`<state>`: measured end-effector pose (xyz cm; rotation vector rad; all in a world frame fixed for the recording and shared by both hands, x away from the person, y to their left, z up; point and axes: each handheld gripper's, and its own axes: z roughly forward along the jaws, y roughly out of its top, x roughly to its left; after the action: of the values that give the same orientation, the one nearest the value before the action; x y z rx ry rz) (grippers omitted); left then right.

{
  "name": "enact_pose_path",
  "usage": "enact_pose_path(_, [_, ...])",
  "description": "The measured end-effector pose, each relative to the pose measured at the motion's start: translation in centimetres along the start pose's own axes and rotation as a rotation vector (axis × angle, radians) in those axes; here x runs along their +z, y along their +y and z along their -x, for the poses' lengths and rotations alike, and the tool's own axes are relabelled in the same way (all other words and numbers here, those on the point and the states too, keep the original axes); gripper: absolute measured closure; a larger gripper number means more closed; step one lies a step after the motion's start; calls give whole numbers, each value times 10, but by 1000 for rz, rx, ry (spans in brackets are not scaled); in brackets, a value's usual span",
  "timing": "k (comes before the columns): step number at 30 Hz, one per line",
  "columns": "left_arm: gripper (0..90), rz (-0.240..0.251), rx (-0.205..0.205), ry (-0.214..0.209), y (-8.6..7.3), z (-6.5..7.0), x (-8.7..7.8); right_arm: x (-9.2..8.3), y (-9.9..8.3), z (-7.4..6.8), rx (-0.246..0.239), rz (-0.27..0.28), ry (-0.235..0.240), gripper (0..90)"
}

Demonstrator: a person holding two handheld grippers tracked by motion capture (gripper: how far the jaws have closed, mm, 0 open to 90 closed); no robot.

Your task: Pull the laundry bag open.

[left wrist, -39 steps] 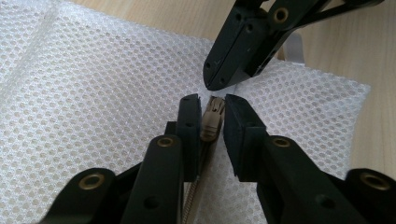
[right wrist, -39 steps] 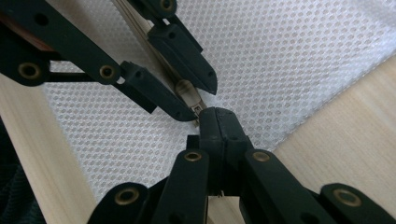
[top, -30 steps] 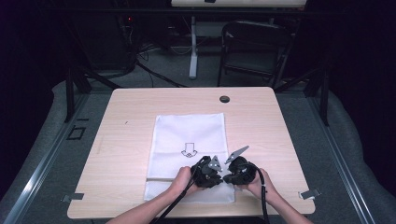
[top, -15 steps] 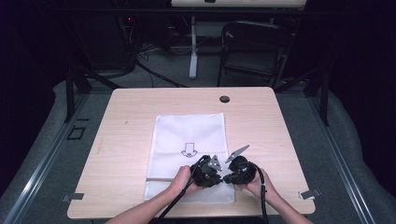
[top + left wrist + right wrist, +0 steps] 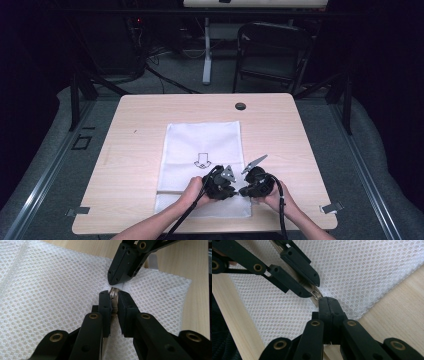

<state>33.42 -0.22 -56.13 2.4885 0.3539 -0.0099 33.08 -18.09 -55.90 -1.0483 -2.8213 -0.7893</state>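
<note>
A white mesh bag with a printed arrow lies flat on the wooden table. Both grippers meet tip to tip at the bag's near right edge. My left gripper is shut on the metal zipper pull. It comes in from the upper left in the right gripper view. My right gripper is shut on the bag's white edge tab, directly against the pull. From above, the left gripper and the right gripper sit side by side, each held in a hand.
A round black grommet sits near the table's far edge. A folding chair and cables stand on the floor behind the table. Metal clips mark the near corners. Bare wood lies on both sides of the bag.
</note>
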Motion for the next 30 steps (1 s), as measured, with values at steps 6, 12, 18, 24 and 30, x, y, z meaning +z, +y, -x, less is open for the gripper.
enact_pose_path(6, [818, -9, -2, -5, -2, -2, -2, 0, 0, -1, 4, 5, -6, 900])
enact_pose_path(12, [818, -9, 1, -7, -2, -3, -3, 0, 1, 0, -2, -9, -1, 900])
enact_pose_path(18, [818, -13, -6, -14, -5, -4, -6, -1, 1, 0, -10, -18, -6, 900])
enact_pose_path(24, [818, -14, -8, -15, -6, -5, -8, -1, 1, -1, -9, -17, -10, 900])
enact_pose_path(30, [818, -12, -11, -23, -8, -7, -10, -1, 1, -1, -8, -17, -9, 900])
